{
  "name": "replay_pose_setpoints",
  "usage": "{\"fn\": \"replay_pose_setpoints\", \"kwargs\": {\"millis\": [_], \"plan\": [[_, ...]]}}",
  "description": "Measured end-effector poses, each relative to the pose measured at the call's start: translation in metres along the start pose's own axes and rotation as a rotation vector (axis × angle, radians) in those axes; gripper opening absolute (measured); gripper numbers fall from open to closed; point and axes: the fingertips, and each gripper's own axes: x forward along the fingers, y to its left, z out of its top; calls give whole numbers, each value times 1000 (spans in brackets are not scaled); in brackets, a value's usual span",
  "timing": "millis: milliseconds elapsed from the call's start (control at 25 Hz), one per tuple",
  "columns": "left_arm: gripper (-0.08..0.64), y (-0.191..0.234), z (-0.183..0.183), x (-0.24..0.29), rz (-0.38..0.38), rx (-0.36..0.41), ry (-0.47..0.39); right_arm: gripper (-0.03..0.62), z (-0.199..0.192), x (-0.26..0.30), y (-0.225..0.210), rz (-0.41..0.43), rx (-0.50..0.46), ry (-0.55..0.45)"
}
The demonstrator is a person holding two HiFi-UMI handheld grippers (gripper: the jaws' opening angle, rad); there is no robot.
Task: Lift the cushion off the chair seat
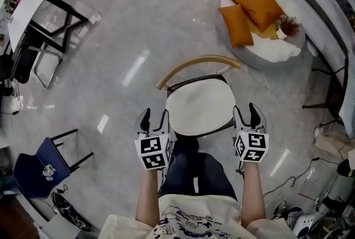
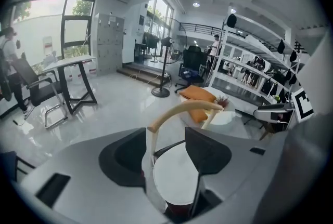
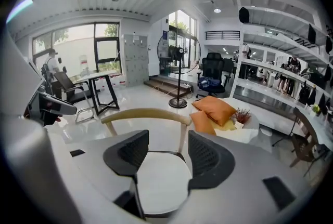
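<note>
Head view: cushion (image 1: 199, 106) lies flat on the chair (image 1: 197, 62) seat, right in front of you. Left gripper (image 1: 155, 118) & right gripper (image 1: 246, 113) flank it, both jaws wide, gripping nothing yet. Looks light & soft, prob. floppy, so pinch the thin rim on opp. sides, not the middle. It's a roundish off-white pad, smooth, plain, covering nearly the whole seat.
</note>
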Motion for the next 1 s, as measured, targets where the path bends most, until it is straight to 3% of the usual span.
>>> {"fn": "replay_pose_setpoints", "kwargs": {"millis": [240,480,1000], "plan": [[242,-7,-50,53,10,-21,91,254,-51,51,-20,13,4,84],[242,8,-103,86,20,-57,209,253,-89,90,-10,42,-25,177],[242,13,-218,186,55,-120,363,253,-205,188,-32,75,-30,315]]}}
